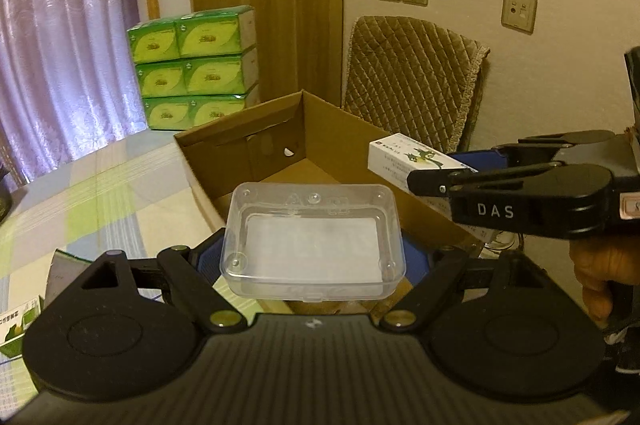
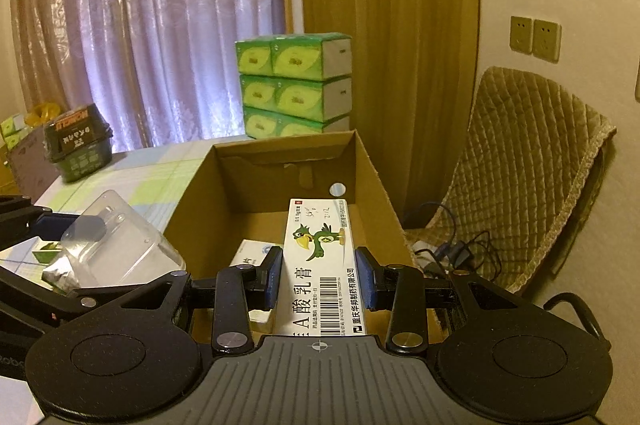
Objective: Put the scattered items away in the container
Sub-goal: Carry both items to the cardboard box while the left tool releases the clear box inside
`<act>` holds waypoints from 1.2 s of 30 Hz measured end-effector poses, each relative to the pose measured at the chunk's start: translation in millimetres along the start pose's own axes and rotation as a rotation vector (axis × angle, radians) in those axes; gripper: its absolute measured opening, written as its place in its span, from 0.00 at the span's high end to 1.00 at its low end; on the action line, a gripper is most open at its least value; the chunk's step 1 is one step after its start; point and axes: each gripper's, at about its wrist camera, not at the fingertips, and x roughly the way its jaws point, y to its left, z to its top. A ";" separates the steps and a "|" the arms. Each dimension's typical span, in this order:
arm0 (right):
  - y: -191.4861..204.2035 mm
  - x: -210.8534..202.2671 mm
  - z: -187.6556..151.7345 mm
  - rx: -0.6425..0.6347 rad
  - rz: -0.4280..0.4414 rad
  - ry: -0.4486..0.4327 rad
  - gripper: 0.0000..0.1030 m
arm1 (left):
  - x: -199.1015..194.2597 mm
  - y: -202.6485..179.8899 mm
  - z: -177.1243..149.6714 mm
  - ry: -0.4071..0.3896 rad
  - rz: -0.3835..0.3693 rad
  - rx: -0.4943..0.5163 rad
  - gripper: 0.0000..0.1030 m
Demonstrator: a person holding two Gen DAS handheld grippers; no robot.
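We see the left hand-held gripper (image 1: 313,257) pinching a clear plastic case (image 1: 312,239) just above the near rim of the open cardboard box (image 1: 320,129). The right hand-held gripper (image 2: 319,279) clamps a white ointment carton (image 2: 320,265) lengthwise over the box interior, where another small white carton (image 2: 252,257) lies at 9 o'clock. A hand (image 1: 604,273) grips the right tool. The box sits on the checked surface (image 1: 100,193).

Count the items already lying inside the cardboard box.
1: a white carton on the floor of the cardboard box, beneath the held ointment box. More may be hidden under it.
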 end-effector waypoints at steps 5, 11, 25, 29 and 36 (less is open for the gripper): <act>-5.2 6.0 -0.9 0.008 -0.001 0.008 0.60 | 10.2 -1.9 2.1 0.010 -0.009 0.005 0.20; -9.4 11.4 -2.2 0.017 -0.001 0.015 0.60 | 17.3 -2.8 3.1 0.016 -0.022 0.011 0.20; -12.4 16.6 -2.8 0.026 -0.006 0.023 0.60 | 21.7 0.0 3.0 0.004 -0.008 0.013 0.15; -11.9 16.0 -3.1 0.026 -0.005 0.023 0.60 | 16.9 4.1 1.0 0.001 0.003 0.010 0.15; -10.5 15.0 -4.4 0.023 -0.003 0.021 0.60 | 2.7 7.9 -6.5 0.003 0.019 -0.004 0.15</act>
